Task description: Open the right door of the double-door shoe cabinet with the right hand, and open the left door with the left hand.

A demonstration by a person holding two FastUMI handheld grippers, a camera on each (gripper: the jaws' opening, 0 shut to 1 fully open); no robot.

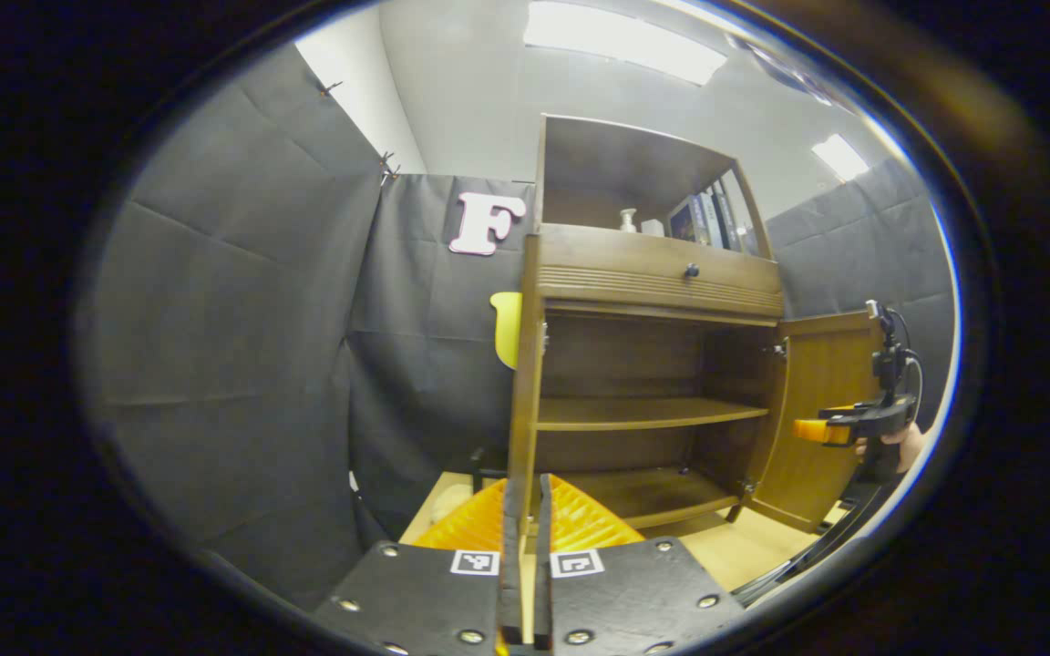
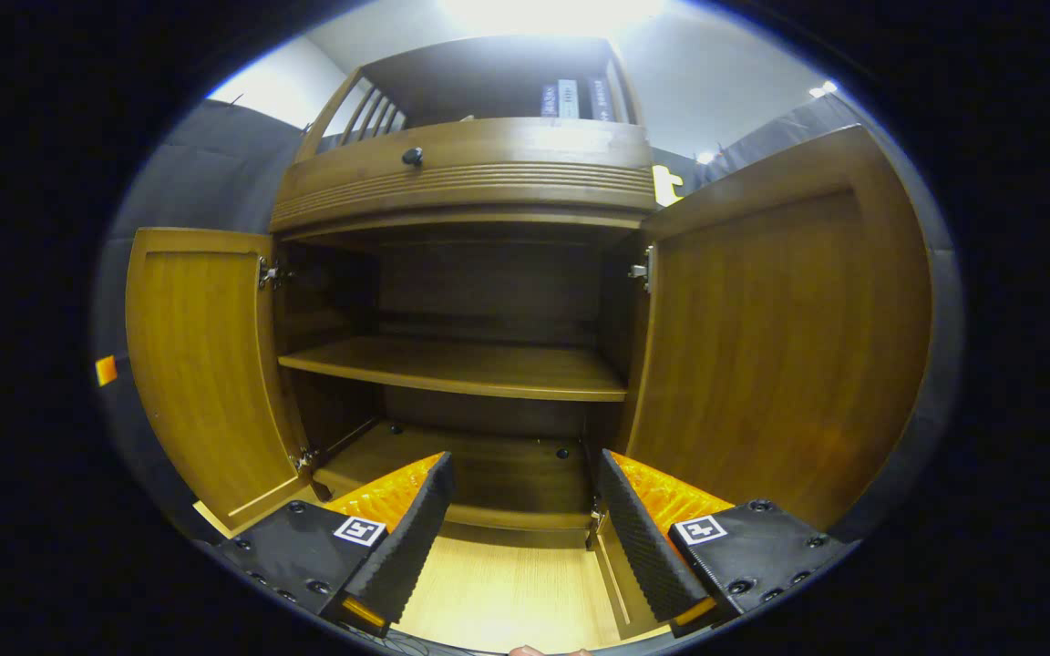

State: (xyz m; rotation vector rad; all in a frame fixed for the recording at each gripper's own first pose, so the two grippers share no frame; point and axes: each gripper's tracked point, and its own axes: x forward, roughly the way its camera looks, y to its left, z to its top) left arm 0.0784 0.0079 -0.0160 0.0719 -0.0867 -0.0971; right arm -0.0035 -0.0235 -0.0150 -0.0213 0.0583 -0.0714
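Observation:
The wooden shoe cabinet (image 1: 653,273) stands with both lower doors swung out. In the left gripper view, the left door (image 1: 525,364) is seen edge-on, and my left gripper (image 1: 526,483) is shut on its free edge low down. The right door (image 1: 821,383) hangs wide, with my right gripper (image 1: 824,430) in a hand just in front of it. In the right gripper view, the left door (image 2: 197,364) and right door (image 2: 780,346) flank the bare shelves (image 2: 470,364). My right gripper (image 2: 520,510) is open, touching nothing, its right finger (image 2: 643,538) close to the right door's bottom corner.
A drawer with a dark knob (image 1: 691,271) sits above the doors, and books (image 1: 707,219) and a small bottle (image 1: 627,220) stand on the top shelf. Black cloth walls (image 1: 242,364) close in on the left and behind. The cabinet rests on a light wooden floor (image 2: 507,583).

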